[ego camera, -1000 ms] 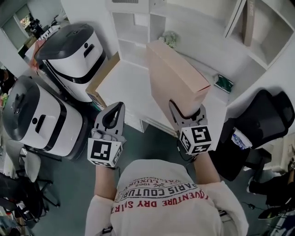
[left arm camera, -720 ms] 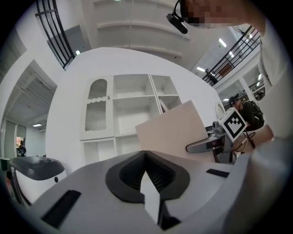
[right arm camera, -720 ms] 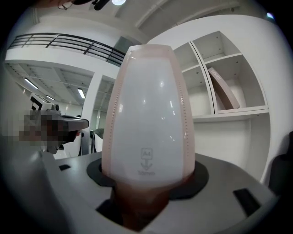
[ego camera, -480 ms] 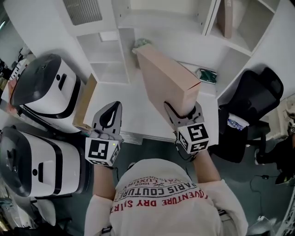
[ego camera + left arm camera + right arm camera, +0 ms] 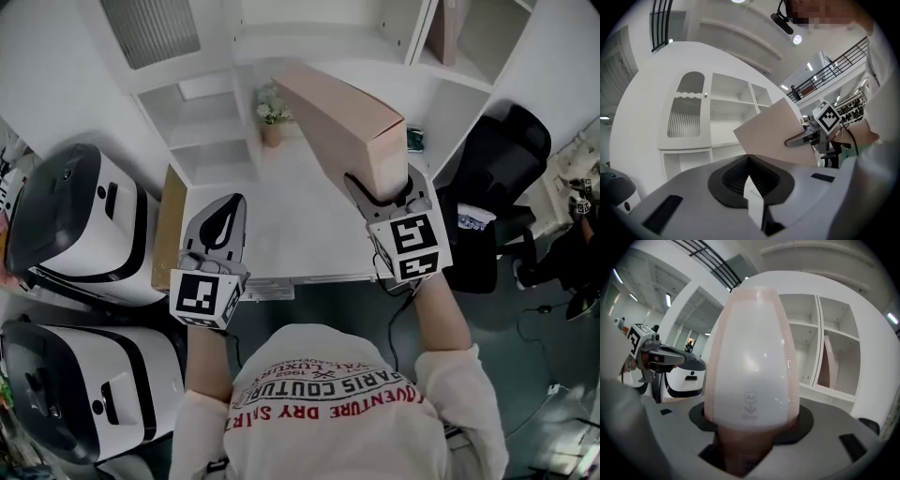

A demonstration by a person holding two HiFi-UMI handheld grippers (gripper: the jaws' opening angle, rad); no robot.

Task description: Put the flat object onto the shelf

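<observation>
The flat object is a pale pink box point(image 5: 342, 127), held up on edge over the white desk point(image 5: 291, 225) with my right gripper point(image 5: 384, 192) shut on its near end. In the right gripper view the box point(image 5: 752, 357) rises from between the jaws and fills the middle. The white shelf unit point(image 5: 450, 80) stands behind and to the right. One of its compartments has a similar pink flat object point(image 5: 828, 362) standing upright in it. My left gripper point(image 5: 220, 239) hovers empty over the desk's left front, jaws shut. From it I see the box point(image 5: 773, 133) and the right gripper point(image 5: 806, 137).
A small potted plant point(image 5: 271, 117) stands at the back of the desk. A black office chair point(image 5: 492, 178) is to the right. Two large white-and-black machines point(image 5: 80, 225) stand on the left, and a brown cardboard sheet point(image 5: 169, 230) leans by the desk's left edge.
The right gripper has carried the box up and to the right, closer to the shelf unit. The head view has shifted with it. The left gripper has hardly moved.
</observation>
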